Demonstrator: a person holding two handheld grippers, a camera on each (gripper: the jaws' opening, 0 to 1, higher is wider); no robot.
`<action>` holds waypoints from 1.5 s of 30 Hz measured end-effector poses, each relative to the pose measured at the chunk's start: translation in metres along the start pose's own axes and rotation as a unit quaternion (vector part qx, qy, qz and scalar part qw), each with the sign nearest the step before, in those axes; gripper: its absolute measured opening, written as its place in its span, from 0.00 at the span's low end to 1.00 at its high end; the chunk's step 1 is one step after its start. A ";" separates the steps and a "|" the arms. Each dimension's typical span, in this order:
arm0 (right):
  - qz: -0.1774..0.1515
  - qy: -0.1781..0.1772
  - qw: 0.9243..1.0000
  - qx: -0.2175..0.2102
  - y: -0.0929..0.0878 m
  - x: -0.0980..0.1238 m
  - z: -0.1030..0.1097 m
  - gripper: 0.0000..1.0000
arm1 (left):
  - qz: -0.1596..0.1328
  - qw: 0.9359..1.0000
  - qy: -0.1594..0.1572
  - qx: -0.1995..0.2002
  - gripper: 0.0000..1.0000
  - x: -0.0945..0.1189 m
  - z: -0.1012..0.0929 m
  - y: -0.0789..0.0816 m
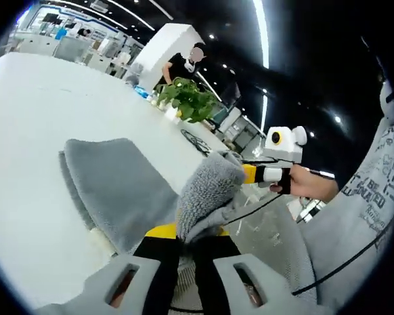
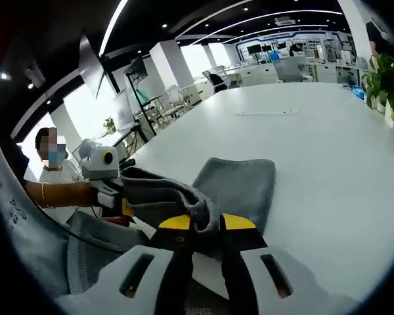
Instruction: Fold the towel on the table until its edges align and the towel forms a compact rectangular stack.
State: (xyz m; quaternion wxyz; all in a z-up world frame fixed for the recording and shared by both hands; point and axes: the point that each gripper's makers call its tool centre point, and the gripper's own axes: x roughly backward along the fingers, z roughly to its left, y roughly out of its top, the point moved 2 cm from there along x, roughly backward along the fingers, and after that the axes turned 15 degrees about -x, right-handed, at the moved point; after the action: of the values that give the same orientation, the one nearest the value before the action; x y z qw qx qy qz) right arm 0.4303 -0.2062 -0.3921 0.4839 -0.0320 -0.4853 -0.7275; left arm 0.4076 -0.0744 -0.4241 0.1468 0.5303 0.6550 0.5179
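A grey towel (image 1: 121,187) lies on the white table (image 1: 26,131), its near edge lifted off the surface. My left gripper (image 1: 197,233) is shut on one raised part of that edge, yellow tips on either side of the cloth. My right gripper (image 1: 249,174) comes in from the right, shut on the neighbouring raised corner. In the right gripper view the towel (image 2: 240,184) spreads flat beyond my right gripper (image 2: 208,223), which pinches a bunched fold. The left gripper (image 2: 126,205) holds the same fold at the left, a little apart from the right one.
A potted plant (image 1: 187,98) stands at the table's far side, seen again in the right gripper view (image 2: 387,79). A dark cable (image 1: 197,141) lies near it. A thin white strip (image 2: 266,113) rests far out on the table (image 2: 328,164). People stand or sit beyond the edges.
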 end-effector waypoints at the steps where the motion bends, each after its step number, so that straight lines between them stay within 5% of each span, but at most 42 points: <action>1: 0.002 0.006 1.000 0.009 0.000 -0.001 0.001 0.19 | -0.001 1.000 0.001 0.003 0.06 0.000 -0.001 0.001; 6: 0.027 0.030 0.999 0.018 -0.012 -0.009 -0.002 0.26 | 0.018 1.000 0.006 0.004 0.06 -0.004 0.005 -0.001; 15: 0.082 0.013 0.995 0.054 -0.039 -0.033 -0.026 0.22 | 0.056 0.998 -0.012 0.001 0.07 -0.010 0.010 0.003; 18: 0.096 0.011 0.994 0.047 -0.042 -0.034 -0.028 0.06 | 0.057 0.998 -0.012 0.018 0.07 -0.010 0.016 0.006; 23: 0.076 0.012 0.997 -0.007 -0.031 -0.036 -0.029 0.05 | 0.011 0.998 -0.021 0.065 0.10 -0.010 0.021 0.015; 26: 0.073 0.007 0.997 -0.028 -0.029 -0.036 -0.035 0.05 | -0.031 0.994 -0.036 0.099 0.20 -0.010 0.022 0.019; 28: 0.072 0.010 0.996 -0.044 -0.030 -0.036 -0.032 0.05 | -0.037 0.996 -0.039 0.074 0.27 -0.008 0.019 0.016; 34: 0.073 0.010 0.996 -0.048 -0.030 -0.035 -0.030 0.04 | 0.029 0.997 -0.024 -0.061 0.34 -0.007 0.014 -0.005; 40: 0.074 0.009 0.996 -0.049 -0.028 -0.036 -0.030 0.04 | 0.067 0.996 0.017 -0.060 0.21 -0.015 0.021 -0.021; 45: 0.071 0.008 0.996 -0.052 -0.023 -0.035 -0.029 0.04 | 0.034 0.998 0.048 -0.029 0.12 -0.010 0.032 -0.008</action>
State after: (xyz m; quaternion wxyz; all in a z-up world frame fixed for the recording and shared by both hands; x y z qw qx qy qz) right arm 0.4442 -0.2023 -0.4411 0.5358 -0.0853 -0.4394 -0.7159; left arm 0.4312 -0.0658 -0.4477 0.1124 0.5220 0.6278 0.5663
